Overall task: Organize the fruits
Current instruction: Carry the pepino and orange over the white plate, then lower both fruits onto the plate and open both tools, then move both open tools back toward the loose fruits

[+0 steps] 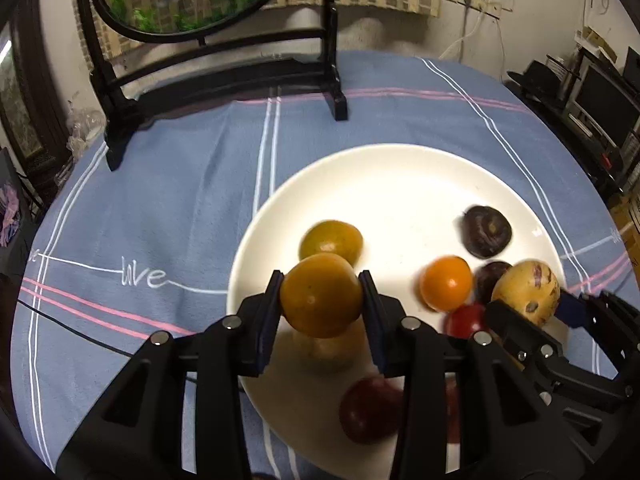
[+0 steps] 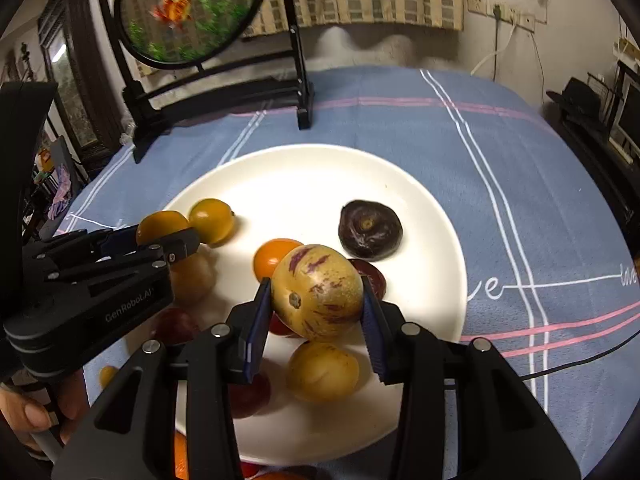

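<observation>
two claws each clamp one fruit above the plate (image 1: 400, 184).

The blue tablecloth (image 1: 168, 208) reads "love"; the left claw (image 2: 168, 240) body reads "GenRobot.AI".

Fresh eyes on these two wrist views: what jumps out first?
Both grippers carry fruit over the white plate: the left gripper clamps a yellow-orange fruit, and the right gripper clamps a pale yellow fruit with purple streaks. More fruit lies on the plate beneath them, including a dark purple one toward its far right. Behind the plate, on the blue cloth, stands a round picture in a black frame.
</observation>
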{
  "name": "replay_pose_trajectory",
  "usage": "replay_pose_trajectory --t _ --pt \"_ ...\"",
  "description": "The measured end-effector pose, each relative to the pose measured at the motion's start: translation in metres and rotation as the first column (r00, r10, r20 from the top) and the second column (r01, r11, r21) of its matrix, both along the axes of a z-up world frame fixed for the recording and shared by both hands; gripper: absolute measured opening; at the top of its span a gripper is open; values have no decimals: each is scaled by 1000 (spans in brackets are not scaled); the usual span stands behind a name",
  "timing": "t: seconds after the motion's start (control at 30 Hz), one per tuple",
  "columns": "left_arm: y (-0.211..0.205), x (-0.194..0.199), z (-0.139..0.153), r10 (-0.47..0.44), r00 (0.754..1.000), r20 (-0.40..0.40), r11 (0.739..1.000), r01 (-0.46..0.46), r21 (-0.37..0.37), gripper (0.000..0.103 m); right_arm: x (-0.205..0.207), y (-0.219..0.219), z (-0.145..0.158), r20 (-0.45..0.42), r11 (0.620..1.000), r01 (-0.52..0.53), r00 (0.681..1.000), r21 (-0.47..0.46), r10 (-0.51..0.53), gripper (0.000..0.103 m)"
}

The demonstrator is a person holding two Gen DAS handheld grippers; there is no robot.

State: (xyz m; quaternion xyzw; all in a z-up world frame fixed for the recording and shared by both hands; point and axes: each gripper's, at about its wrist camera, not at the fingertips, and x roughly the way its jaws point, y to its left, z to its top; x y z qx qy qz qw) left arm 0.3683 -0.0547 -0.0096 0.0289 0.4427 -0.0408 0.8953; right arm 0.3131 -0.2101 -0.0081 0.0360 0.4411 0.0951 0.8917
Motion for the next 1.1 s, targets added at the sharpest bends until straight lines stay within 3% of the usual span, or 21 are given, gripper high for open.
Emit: replay_pose_trajectory --t 0.03,0.07,0.13,0.2,0.67,0.87,1.1 --pt "1 2 -1 3 1000 -1 1000 -3 -6 44 2 -1 -2 -15 1000 1 1000 8 -1 46" --pt "1 2 -1 8 1000 -4 1000 -8 -14 63 3 -2 -3 -26 1000 7 1000 29 -6 50" --pt "2 0 2 27 1000 14 1000 -27 -4 84 2 -4 -2 -35 999 15 999 48 -14 55" --pt "3 -5 8 27 999 35 1000 -27 -2 84 -7 -6 4 -11 999 23 1000 49 -22 63" --pt "30 -82 37 25 997 79 1000 -24 -12 91 -83 -36 33 75 991 71 994 115 -80 63" --pt "48 -122 36 32 996 77 999 -29 -43 92 -134 -48 33 118 991 87 988 105 -100 68" --pt "53 -168 24 21 997 75 999 -19 -27 93 -173 -57 18 84 986 106 990 128 -117 68"
